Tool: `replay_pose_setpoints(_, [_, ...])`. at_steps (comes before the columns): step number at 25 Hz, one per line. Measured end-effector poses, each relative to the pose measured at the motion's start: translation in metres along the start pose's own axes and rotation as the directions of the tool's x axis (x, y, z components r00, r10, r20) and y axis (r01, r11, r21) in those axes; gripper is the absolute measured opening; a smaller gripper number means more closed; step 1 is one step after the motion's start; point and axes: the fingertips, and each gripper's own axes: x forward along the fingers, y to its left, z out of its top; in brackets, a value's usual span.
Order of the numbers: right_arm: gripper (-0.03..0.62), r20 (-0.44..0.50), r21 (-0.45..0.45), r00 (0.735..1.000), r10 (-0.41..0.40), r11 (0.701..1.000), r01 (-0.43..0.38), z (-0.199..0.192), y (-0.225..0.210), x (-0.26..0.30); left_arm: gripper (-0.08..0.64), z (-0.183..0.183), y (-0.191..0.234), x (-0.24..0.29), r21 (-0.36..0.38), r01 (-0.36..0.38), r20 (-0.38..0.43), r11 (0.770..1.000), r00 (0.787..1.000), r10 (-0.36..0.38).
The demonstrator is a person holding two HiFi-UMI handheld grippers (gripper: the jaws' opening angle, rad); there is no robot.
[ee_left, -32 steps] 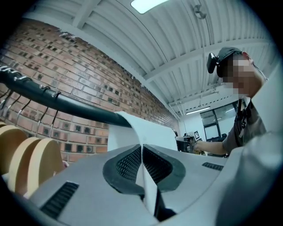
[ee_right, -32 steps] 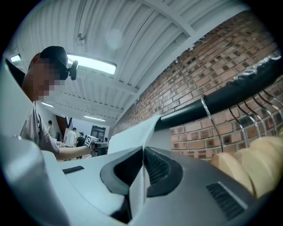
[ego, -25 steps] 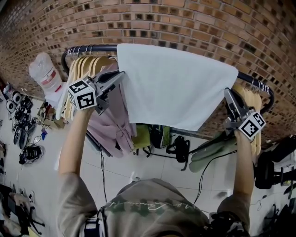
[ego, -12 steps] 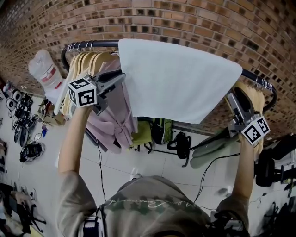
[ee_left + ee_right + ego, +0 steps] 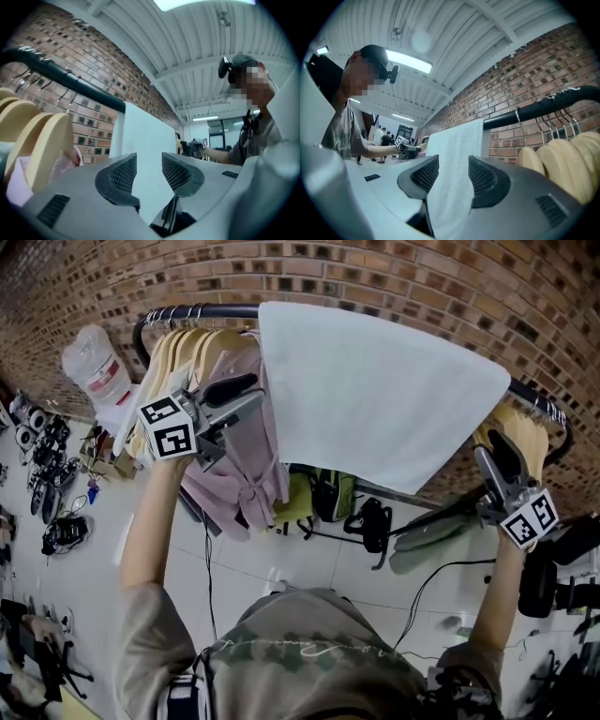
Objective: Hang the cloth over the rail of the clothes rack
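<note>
The white cloth (image 5: 375,399) hangs draped over the black rail (image 5: 197,311) of the clothes rack. My left gripper (image 5: 246,395) sits just off the cloth's left edge. Its jaws have just been opening and stand open, pressing on nothing. In the left gripper view the cloth (image 5: 145,136) shows through the gap of that gripper (image 5: 149,171). My right gripper (image 5: 489,448) is below the cloth's right edge, also just opened. In the right gripper view the cloth (image 5: 457,140) hangs in the gap of its jaws (image 5: 453,176), and the pads do not press it.
Wooden hangers (image 5: 183,348) and a pink garment (image 5: 239,474) hang left of the cloth, with more hangers (image 5: 525,427) at the rail's right end. A brick wall (image 5: 394,287) stands behind. Bags (image 5: 323,498), a white sack (image 5: 94,376) and cables lie on the floor.
Both grippers were shut on the cloth's side edges; now they are open and have drawn back and slightly down. The cloth stays over the rail.
</note>
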Motion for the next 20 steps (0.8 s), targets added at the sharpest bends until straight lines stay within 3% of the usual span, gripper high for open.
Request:
replay_pose_setpoints(3, [0.178,-0.027,-0.003,1.000,0.000,1.000,0.000,-0.012,0.007,0.003,0.155,-0.025,-0.014,0.009,0.175,0.020,-0.140,0.984,0.990,0.004])
replay_pose_setpoints(5, [0.178,-0.027,0.011,1.000,0.015,1.000,-0.015,-0.017,0.013,0.005,0.130,-0.030,-0.016,0.012,0.224,-0.011,-0.138,0.975,0.990,0.042])
replay_pose_setpoints(6, [0.176,-0.023,0.010,1.000,0.009,1.000,-0.009,-0.019,0.014,0.006,0.003,-0.028,-0.016,0.013,0.210,-0.032,-0.110,0.977,0.992,0.056])
replay_pose_setpoints(9, [0.176,0.022,0.044,0.999,-0.028,0.999,0.027,-0.020,0.013,0.009,0.005,-0.020,-0.019,0.013,0.066,-0.014,-0.021,0.998,1.000,0.016])
replay_pose_setpoints(13, [0.175,0.053,0.131,0.999,0.009,0.991,-0.016,-0.021,0.024,0.019,0.005,-0.019,-0.016,0.008,-0.088,0.024,0.054,0.996,0.998,-0.019])
replay_pose_setpoints(15, [0.169,0.051,0.127,0.998,0.026,0.991,-0.032,-0.021,0.031,0.026,0.005,-0.020,-0.012,0.004,-0.090,-0.001,0.064,0.996,0.998,0.007])
replay_pose_setpoints(17, [0.024,0.049,0.115,0.999,0.021,0.993,-0.027,-0.020,0.035,0.031,0.005,-0.020,-0.010,0.001,-0.054,-0.022,0.059,0.998,0.998,0.026])
replay_pose_setpoints(20, [0.012,0.019,0.105,1.000,0.004,0.994,-0.006,-0.024,0.040,0.039,0.005,-0.020,-0.017,-0.001,-0.030,-0.002,0.054,1.000,0.999,0.004])
